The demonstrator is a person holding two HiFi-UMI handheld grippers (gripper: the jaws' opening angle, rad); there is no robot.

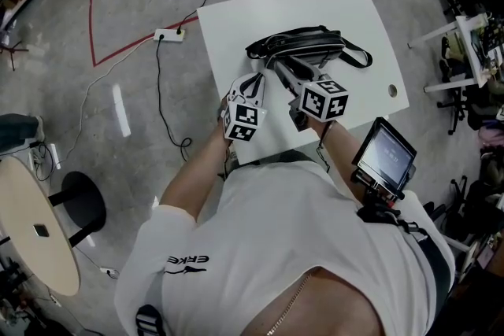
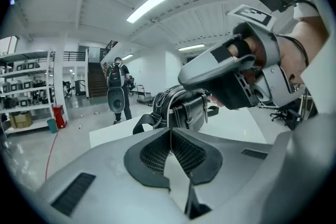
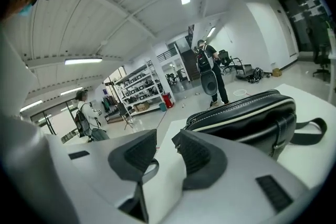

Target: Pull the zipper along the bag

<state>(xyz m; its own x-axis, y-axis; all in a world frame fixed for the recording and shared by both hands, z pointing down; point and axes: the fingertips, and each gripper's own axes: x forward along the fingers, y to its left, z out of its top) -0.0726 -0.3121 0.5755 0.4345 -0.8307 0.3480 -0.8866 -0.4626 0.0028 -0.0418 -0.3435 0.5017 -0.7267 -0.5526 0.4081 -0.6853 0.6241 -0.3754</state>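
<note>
A black bag (image 1: 309, 46) with a strap lies on the white table (image 1: 236, 27), towards its far side. In the right gripper view the bag (image 3: 252, 120) sits just ahead to the right, its zipper (image 3: 236, 105) running along the top edge. My right gripper (image 3: 164, 140) is open, with nothing between its pads, and its tips are close to the bag's near end (image 1: 277, 65). My left gripper (image 2: 170, 131) is shut on nothing, its pads meeting at the tips. It sits short of the bag (image 2: 178, 107), on the left (image 1: 255, 81).
A screen on a mount (image 1: 386, 155) sits at the table's near right corner. A power strip with cables (image 1: 167, 34) lies on the floor to the left, near a round table (image 1: 35, 232). A person with a backpack (image 2: 116, 86) stands beyond, and shelves (image 3: 136, 94) line the room.
</note>
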